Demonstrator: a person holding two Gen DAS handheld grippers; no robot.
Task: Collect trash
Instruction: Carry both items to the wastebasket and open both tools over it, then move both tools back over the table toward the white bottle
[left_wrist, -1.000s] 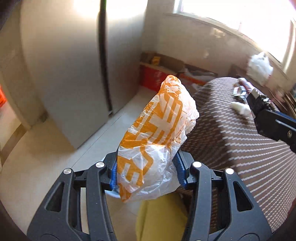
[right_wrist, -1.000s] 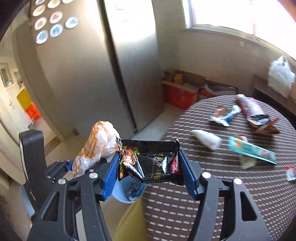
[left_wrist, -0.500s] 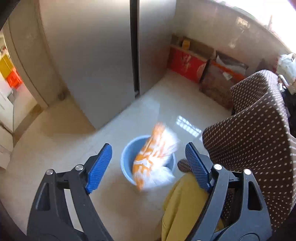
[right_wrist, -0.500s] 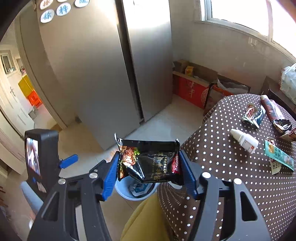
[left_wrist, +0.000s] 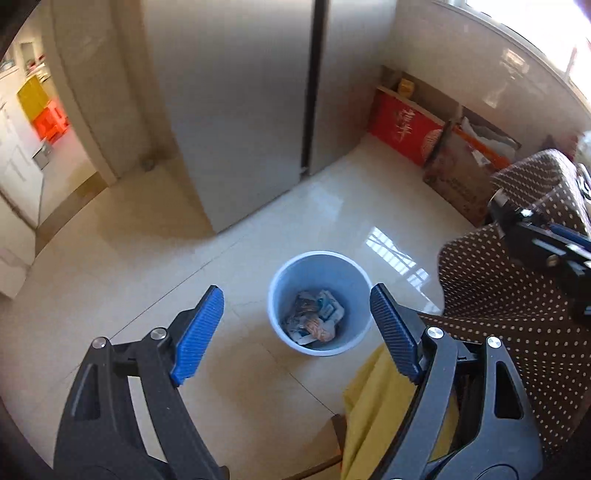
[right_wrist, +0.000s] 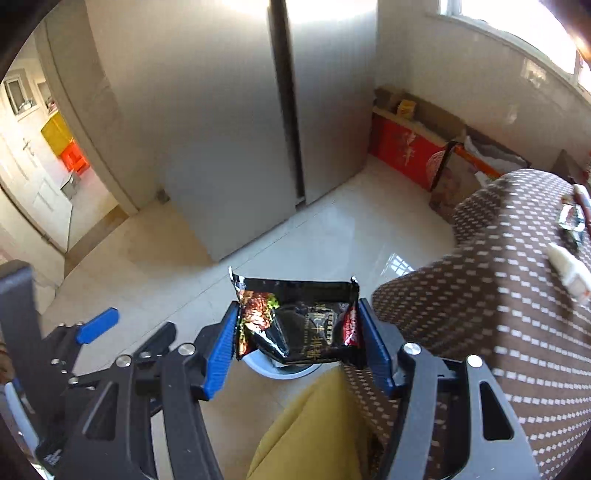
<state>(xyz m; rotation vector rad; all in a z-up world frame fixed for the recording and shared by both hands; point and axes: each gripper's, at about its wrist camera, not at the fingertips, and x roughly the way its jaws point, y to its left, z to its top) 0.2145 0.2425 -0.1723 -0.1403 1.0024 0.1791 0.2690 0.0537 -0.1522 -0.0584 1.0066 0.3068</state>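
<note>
orange bag (left_wrist: 318, 326) now down in bin (left_wrist: 291, 266), left gripper (left_wrist: 297, 326) empty, wide

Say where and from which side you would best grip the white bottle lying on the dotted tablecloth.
Grip the white bottle across the middle of its body, coming down from above. It lies on its side on the tablecloth, long and narrow, so fingers set across its short width should hold better than at the ends.

I see a glossy cream tiled floor (left_wrist: 258, 229) catching bright window glare, a tall steel fridge (left_wrist: 236, 92) against the wall, red and brown cardboard boxes (left_wrist: 404, 129) beside it, and an open doorway (right_wrist: 44, 155) on the left
</note>
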